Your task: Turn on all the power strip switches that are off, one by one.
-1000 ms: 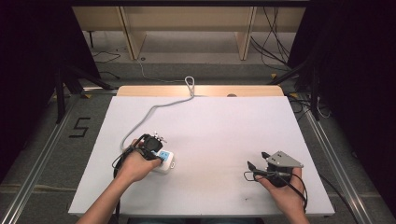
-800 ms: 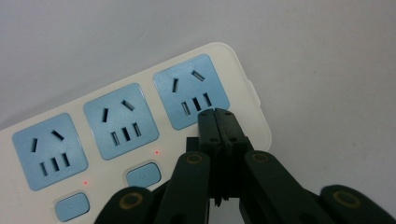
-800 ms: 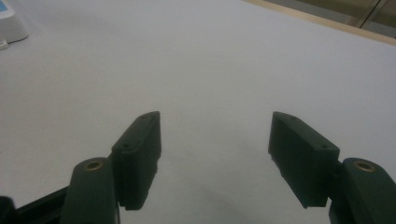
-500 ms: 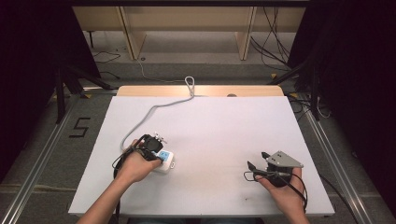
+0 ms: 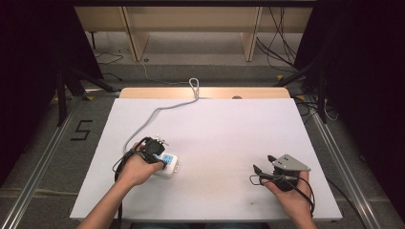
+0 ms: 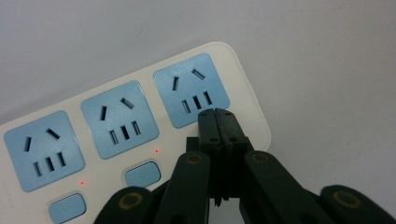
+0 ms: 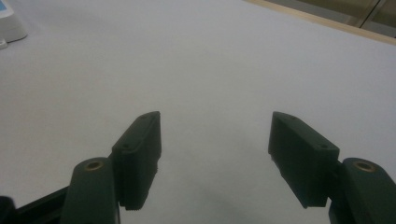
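The closed left claw point(image 6: 218, 122) sits tip-down over the strip's point(image 6: 140, 126) end socket point(image 6: 191, 95), right claw point(image 7: 215, 154) open well apart.

The power strip point(image 6: 140, 121) looks like smooth glossy plastic; the table point(image 5: 229, 133) has a matt white top with a wood edge.

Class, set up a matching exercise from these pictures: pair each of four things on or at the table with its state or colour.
Things:
1. left tongs
2. right tongs
3. power strip sockets
4. cable

States:
A. light blue
B. open, nothing between
C. grey, running to the table's far edge
D. shut, tips over the power strip

Pairs: 1-D, 2-B, 3-A, 4-C
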The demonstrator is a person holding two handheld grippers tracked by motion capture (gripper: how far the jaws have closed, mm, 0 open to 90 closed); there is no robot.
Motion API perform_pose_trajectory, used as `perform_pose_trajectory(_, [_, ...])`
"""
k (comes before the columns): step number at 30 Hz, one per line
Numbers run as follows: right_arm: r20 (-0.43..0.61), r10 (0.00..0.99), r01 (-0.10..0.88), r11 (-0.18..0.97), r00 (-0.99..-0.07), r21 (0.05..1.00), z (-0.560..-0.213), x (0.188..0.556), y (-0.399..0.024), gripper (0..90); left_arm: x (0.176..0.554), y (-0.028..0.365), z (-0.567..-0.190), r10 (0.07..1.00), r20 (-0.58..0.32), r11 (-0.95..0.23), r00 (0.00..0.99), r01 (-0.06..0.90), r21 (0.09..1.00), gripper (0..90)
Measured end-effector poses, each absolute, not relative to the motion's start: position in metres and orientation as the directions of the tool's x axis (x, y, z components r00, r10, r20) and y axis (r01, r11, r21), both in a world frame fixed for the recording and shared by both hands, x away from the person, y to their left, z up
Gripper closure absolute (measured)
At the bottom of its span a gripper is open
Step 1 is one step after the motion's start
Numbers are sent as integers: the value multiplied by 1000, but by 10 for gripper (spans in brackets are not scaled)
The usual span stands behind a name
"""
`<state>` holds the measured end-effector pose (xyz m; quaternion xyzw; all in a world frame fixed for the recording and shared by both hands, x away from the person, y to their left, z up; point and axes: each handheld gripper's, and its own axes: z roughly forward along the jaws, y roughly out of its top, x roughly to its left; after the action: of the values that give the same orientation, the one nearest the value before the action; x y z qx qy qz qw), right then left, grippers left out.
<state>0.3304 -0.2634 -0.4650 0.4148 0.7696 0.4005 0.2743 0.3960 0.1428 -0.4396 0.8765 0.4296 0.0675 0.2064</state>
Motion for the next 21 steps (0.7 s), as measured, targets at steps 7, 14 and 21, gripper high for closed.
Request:
perform_pose_trajectory(7, [-91, 858, 418, 336, -506, 844, -465, 331, -264, 355, 396, 144, -439, 785, -66, -534, 617, 726, 433, 897])
perform_pose_trajectory(14, [-90, 858, 419, 336, -507, 844, -465, 330, -264, 355, 395, 147, -439, 790, -61, -527, 610, 726, 443, 896])
perform_pose_trajectory(21, [-91, 858, 417, 335, -505, 845, -465, 331, -264, 355, 393, 149, -435, 782, -58, -516, 620, 697, 498, 850])
